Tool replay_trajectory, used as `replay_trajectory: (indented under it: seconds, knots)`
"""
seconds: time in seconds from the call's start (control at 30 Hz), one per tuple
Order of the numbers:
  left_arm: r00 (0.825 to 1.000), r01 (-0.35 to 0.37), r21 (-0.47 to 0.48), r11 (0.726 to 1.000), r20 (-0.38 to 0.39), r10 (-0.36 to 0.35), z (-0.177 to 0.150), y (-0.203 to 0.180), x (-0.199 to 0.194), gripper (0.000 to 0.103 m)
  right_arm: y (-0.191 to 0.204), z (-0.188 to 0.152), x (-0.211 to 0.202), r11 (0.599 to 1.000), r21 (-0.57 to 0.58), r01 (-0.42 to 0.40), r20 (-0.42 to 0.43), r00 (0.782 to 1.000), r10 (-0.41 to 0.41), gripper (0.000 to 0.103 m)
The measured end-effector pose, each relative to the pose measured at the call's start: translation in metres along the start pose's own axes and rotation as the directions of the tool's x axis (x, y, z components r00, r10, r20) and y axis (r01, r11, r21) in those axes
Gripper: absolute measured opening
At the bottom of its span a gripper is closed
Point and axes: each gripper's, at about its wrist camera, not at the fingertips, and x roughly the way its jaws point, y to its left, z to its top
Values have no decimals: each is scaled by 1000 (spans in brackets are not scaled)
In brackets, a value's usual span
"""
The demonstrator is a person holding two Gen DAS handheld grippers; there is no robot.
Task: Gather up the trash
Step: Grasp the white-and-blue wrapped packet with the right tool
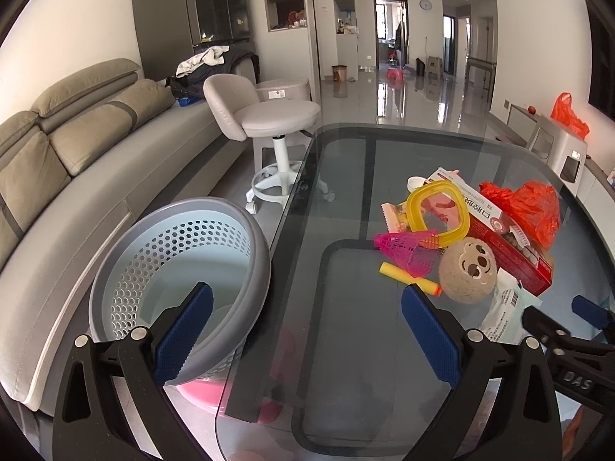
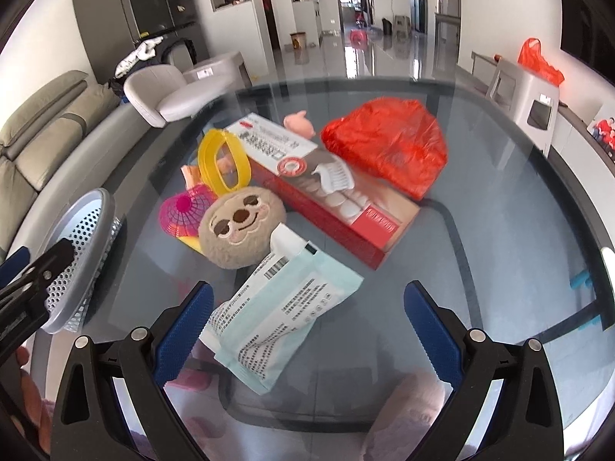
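Left gripper (image 1: 305,330) hangs with jaws spread wide and nothing between them, its left finger over the rim of the perforated waste basket (image 1: 184,269) that stands just beside the glass table (image 1: 346,345). Right gripper (image 2: 305,330) likewise gapes, unladen, low over the table with the pale blue printed packet (image 2: 276,315) lying between its fingers, nearer the left one. Beyond the packet the litter sits clustered: sloth plush (image 2: 240,226) touching it, red toothpaste box (image 2: 326,199), crumpled red plastic bag (image 2: 388,142), yellow ring frame (image 2: 223,161), pink shuttlecock (image 2: 184,211).
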Motion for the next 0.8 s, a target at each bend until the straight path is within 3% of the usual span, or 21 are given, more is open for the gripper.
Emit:
replay_trajectory:
  seconds: [0.23,0.4,0.6,0.67,0.73,0.8]
  knots:
    - [1000,4,-13,1000,-12,-4,-1,5,2,97,11,1,27,997,66,43,-76,996,-37,95]
    - [1000,4,-14,1000,-11,-5,-1,5,2,97,20,-2,42,993,48,105,-108,989,-99,95]
    - [1000,12,-24,1000,-16,-12,-1,11,3,97,19,-3,45,995,67,70,-113,992,-63,94]
    - [1000,18,-27,999,-18,-19,-2,12,3,97,18,0,45,996,68,63,-115,992,-55,86]
    - [1000,22,-26,999,-18,-23,-3,12,3,97,19,1,47,997,52,62,-125,991,-55,70]
    - [1000,24,-20,1000,-13,-24,-3,10,2,97,19,1,49,998,47,51,-128,991,-45,66]
